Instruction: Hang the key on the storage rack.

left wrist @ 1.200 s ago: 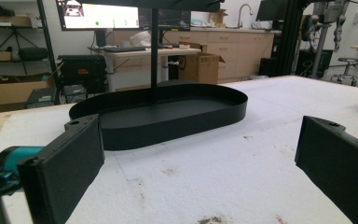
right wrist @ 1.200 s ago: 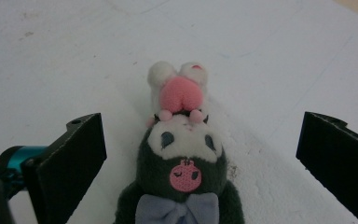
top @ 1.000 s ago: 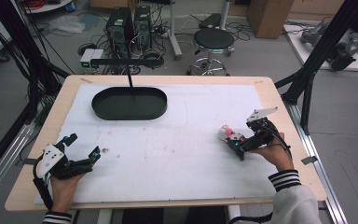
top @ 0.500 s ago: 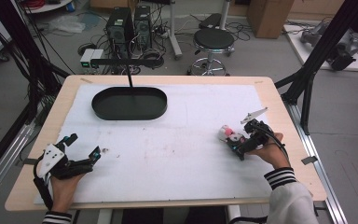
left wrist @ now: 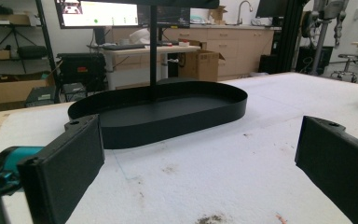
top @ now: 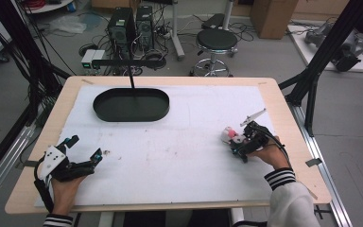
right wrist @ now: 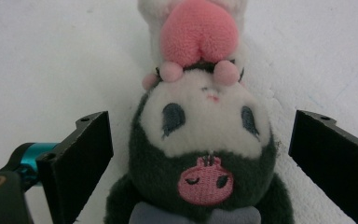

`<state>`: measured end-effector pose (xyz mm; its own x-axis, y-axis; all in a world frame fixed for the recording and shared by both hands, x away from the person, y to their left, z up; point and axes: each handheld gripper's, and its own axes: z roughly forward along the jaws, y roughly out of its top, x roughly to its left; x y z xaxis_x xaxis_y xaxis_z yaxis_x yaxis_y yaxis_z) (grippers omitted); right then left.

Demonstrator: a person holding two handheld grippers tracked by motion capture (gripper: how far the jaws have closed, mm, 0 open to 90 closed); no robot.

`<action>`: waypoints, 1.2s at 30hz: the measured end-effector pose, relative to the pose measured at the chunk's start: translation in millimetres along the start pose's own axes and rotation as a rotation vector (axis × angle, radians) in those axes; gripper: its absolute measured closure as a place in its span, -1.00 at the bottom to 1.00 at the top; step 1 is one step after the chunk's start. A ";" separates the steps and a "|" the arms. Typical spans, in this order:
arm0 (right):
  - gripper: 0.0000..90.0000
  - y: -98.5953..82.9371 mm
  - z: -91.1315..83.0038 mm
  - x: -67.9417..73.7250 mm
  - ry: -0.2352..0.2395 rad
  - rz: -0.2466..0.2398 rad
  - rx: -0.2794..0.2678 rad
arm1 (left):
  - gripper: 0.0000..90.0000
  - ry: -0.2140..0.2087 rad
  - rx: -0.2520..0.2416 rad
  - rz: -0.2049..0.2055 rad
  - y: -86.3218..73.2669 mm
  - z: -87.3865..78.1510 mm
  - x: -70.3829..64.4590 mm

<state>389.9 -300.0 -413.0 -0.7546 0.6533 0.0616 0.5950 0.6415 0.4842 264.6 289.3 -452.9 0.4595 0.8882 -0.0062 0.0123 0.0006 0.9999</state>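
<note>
Nearest us, our right gripper (right wrist: 200,154) has its fingers spread wide, one on either side of the plush toy (right wrist: 200,135) and not touching it; the toy lies on the white mat (top: 179,142) at the counter's (top: 283,113) right side. Our left gripper (top: 82,153) rests at the near left, fingers likewise released and grasping nothing. Farther off, the black oval tray (top: 131,105) sits well apart, unobstructed.
</note>
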 end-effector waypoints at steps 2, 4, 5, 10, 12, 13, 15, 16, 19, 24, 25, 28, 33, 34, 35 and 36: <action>-0.42 0.2 2.0 0.4 0.011 -0.008 0.020 | -0.96 0.000 0.000 -0.001 0.0 0.0 0.1; -0.31 0.0 2.5 0.5 0.004 -0.013 0.020 | -0.96 0.000 0.002 0.000 0.0 0.0 0.4; -0.20 -0.8 1.9 -1.3 0.004 -0.005 0.007 | -0.96 -0.001 0.003 0.000 0.1 0.1 0.5; -0.10 -1.9 0.2 -3.0 0.020 0.008 0.001 | -0.96 -0.001 0.000 0.000 0.0 -0.2 0.5; -0.08 -2.0 -0.1 -3.1 0.018 0.007 -0.001 | -0.96 -0.002 -0.003 0.001 -0.1 -0.4 0.5; -0.07 -1.8 -0.5 -2.9 0.018 0.003 -0.002 | -0.96 -0.002 -0.003 0.001 -0.1 -0.4 0.5; -0.06 -1.9 -0.9 -2.7 0.020 -0.005 -0.006 | -0.96 -0.001 -0.003 0.000 -0.1 -0.4 0.6; -0.05 -1.9 -1.3 -2.6 0.022 -0.009 -0.010 | -0.96 -0.001 -0.004 -0.002 -0.1 -0.4 0.6; -0.05 -2.0 -4.6 -1.4 0.022 -0.016 -0.027 | -0.96 -0.002 -0.005 -0.006 -0.1 -0.3 0.8; -0.05 -0.8 -11.5 2.1 0.024 -0.024 -0.083 | -0.96 -0.007 0.010 -0.034 0.6 1.1 3.5; -0.05 -0.3 -12.8 3.0 0.028 -0.034 -0.100 | -0.96 -0.011 0.014 -0.033 0.9 1.5 4.0; -0.05 1.0 -19.1 8.4 0.042 -0.068 -0.153 | -0.96 -0.061 0.023 -0.012 3.7 5.1 4.9; -0.05 10.7 -31.6 19.2 0.049 -0.124 -0.207 | -0.96 -0.141 0.036 -0.022 15.4 12.7 4.9; -0.05 14.2 -34.4 21.7 0.054 -0.135 -0.223 | -0.96 -0.180 0.050 -0.026 19.3 15.8 5.1; -0.05 17.8 -37.0 24.4 0.058 -0.144 -0.237 | -0.96 -0.214 0.057 -0.029 23.1 19.0 4.8; -0.05 21.7 -39.5 26.9 0.060 -0.161 -0.250 | -0.96 -0.246 0.067 -0.030 27.1 22.4 4.3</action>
<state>371.5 -284.4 -366.4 -0.8528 0.5220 0.0145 0.3857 0.6109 0.6914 286.7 282.9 -426.0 0.6604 0.7495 -0.0468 0.0841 -0.0119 0.9964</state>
